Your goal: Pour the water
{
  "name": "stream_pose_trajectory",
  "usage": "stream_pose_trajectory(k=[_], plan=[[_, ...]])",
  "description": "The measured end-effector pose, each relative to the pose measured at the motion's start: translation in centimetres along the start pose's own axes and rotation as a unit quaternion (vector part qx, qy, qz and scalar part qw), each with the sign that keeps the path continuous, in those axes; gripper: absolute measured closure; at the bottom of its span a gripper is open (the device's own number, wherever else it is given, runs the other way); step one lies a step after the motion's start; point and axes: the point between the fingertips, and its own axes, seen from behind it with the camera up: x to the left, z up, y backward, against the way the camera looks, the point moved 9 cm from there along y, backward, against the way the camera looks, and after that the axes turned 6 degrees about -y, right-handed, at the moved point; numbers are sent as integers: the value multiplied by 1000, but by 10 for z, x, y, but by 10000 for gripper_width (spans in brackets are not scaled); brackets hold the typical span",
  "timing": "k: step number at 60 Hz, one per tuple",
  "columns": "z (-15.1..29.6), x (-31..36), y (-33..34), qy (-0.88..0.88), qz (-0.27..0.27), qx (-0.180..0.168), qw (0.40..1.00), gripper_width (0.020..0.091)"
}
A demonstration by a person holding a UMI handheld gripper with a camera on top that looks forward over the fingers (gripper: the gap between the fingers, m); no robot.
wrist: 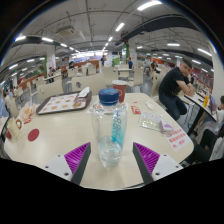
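A clear plastic water bottle (108, 128) with a blue cap stands upright on the beige table (60, 135). It stands between my gripper's (111, 160) two fingers, close in front of the camera. The purple pads (77, 156) sit well apart on either side of the bottle, with a visible gap on each side. My gripper is open and neither finger touches the bottle. The bottle rests on the table on its own.
A tray (62, 102) with papers lies at the far left of the table, and a red round thing (33, 134) lies nearer. Cards (160, 125) lie to the right. A person (177, 88) in dark clothes sits at the right. A red cup (121, 90) stands beyond the bottle.
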Motion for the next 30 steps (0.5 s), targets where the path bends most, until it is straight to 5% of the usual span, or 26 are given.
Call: stream_pose_trajectory(k=[10,13,16,30], plan=[[14,2,-38,5,17,-21,1000,280],[16,4,-45,7,21,-27,999,362],[16,5,-48,9,14,-29,999,558],[17,6,-52,11,14,-46,999,619]])
